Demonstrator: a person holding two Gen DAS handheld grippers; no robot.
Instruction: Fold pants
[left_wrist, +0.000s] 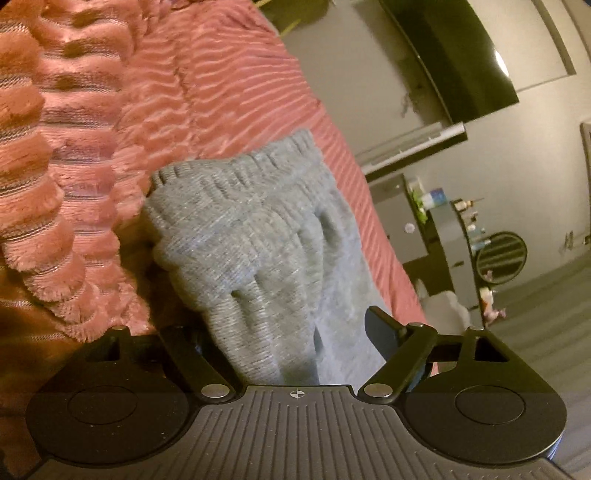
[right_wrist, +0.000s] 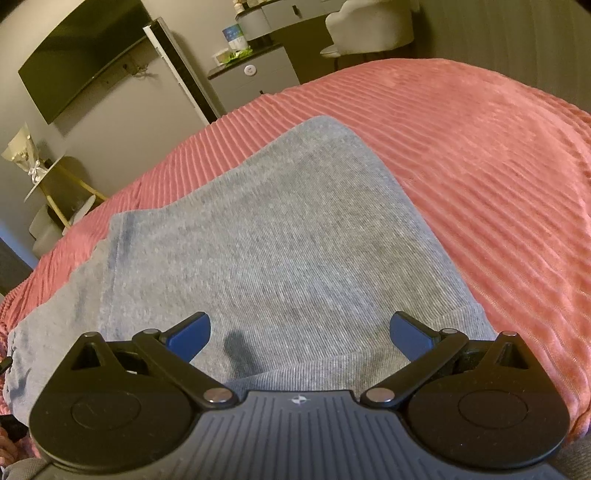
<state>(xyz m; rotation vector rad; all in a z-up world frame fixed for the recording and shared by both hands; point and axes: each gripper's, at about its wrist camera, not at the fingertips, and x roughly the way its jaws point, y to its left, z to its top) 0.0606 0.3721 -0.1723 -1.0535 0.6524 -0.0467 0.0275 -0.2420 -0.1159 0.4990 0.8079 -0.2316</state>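
Grey knit pants (right_wrist: 280, 240) lie on a pink ribbed bedspread (right_wrist: 480, 155). In the left wrist view the pants' elastic waistband (left_wrist: 236, 170) bunches up just ahead of my left gripper (left_wrist: 295, 332). Its jaws stand wide apart with gathered grey cloth between them. The right blue pad (left_wrist: 380, 332) shows; the left pad is hidden behind the cloth. In the right wrist view my right gripper (right_wrist: 299, 334) is open, both blue pads just above the flat pants near a folded edge. It holds nothing.
A fluffy pink ribbed blanket (left_wrist: 55, 166) is heaped at the left of the pants. Beyond the bed stand a wall-mounted TV (right_wrist: 81, 55), a grey dresser (right_wrist: 255, 74) with small items, a white chair (right_wrist: 369, 26) and a gold side table (right_wrist: 55, 177).
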